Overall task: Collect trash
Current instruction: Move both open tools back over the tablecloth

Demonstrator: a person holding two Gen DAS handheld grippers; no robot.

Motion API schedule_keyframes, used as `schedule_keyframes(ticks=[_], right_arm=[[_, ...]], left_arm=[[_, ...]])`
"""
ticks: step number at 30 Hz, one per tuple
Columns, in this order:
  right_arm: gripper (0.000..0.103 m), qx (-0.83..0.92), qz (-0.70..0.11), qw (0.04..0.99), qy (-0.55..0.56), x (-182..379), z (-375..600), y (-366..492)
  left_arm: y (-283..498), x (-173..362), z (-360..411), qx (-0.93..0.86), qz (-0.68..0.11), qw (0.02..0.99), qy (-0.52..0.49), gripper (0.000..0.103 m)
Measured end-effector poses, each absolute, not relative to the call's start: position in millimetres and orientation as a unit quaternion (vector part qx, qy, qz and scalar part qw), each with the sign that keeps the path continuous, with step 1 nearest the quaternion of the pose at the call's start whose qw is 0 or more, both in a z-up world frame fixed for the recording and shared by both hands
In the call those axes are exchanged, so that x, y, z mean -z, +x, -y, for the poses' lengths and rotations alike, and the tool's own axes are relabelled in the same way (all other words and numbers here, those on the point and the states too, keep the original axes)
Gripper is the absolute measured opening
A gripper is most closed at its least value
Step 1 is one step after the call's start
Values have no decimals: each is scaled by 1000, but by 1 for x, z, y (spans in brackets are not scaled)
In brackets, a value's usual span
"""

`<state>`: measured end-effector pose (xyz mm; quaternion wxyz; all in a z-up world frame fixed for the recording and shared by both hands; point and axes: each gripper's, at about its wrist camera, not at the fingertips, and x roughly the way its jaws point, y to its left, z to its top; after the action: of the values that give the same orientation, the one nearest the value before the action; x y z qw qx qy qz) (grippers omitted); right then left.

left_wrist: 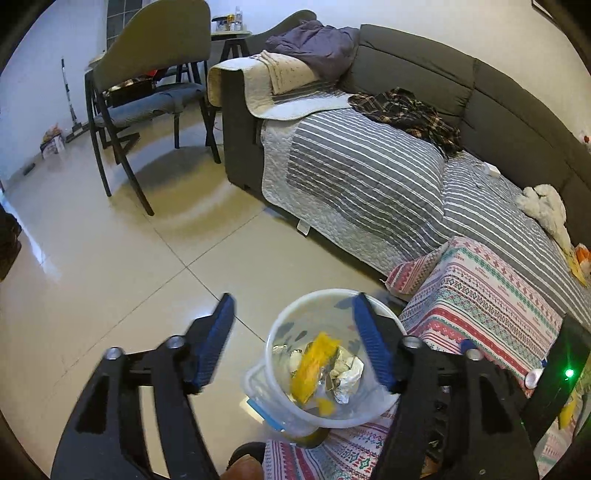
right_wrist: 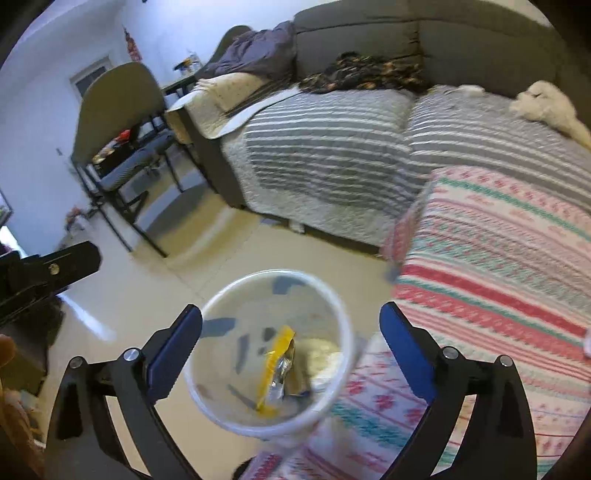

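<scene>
Left wrist view, left to right: a broom [left_wrist: 70, 99] leans on the far wall, and a chair [left_wrist: 147, 88] stands on the tiled floor [left_wrist: 110, 258] in front of a small table [left_wrist: 231, 37]. Then comes the grey sofa [left_wrist: 424, 62], draped in a striped quilt [left_wrist: 362, 177], with a purple blanket [left_wrist: 314, 44] bunched on its arm, a plaid shirt [left_wrist: 406, 110] further along and a white plush toy [left_wrist: 546, 206] near the right end. Below that is a table under a patterned cloth [left_wrist: 480, 295].

Low in the frame, the left gripper [left_wrist: 293, 339] has its jaws spread, nothing between the pads. Its right finger crosses in front of a clear bin [left_wrist: 280, 332] that stands on the floor at the cloth's edge. Inside lie a yellow wrapper [left_wrist: 314, 362] and crumpled foil [left_wrist: 347, 376]. A second clear container [left_wrist: 258, 398] sits against the bin's near left side; I cannot tell what it holds.

Right wrist view, blurred: the body of the left gripper [right_wrist: 48, 273] shows at the left edge. The chair [right_wrist: 118, 122] and sofa [right_wrist: 369, 29] lie beyond. The right gripper [right_wrist: 291, 332] is spread wide and empty over the bin [right_wrist: 343, 314], whose mouth fills the gap between the fingers. The yellow wrapper [right_wrist: 277, 354] stands upright inside. The cloth [right_wrist: 498, 258] fills the right side.
</scene>
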<state>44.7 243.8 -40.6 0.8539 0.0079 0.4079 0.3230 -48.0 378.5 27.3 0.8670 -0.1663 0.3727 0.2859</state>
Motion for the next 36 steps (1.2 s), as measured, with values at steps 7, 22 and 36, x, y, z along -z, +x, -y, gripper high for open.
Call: schedule_keyframes(ticks=[7,22,36], right_arm=[[96,-228,-396,889,-7,28,-193,51],[96,-111,-376,920,-18,11,-57,59],[96,-28,-393,919,-30,23,81,60]], left_arm=[[-35,-25,-349,-312,-370,868,-114,96],[6,-7,-238,-226,-396,889,-40,96],[45,14,-139,-92,-433,896,-36,96]])
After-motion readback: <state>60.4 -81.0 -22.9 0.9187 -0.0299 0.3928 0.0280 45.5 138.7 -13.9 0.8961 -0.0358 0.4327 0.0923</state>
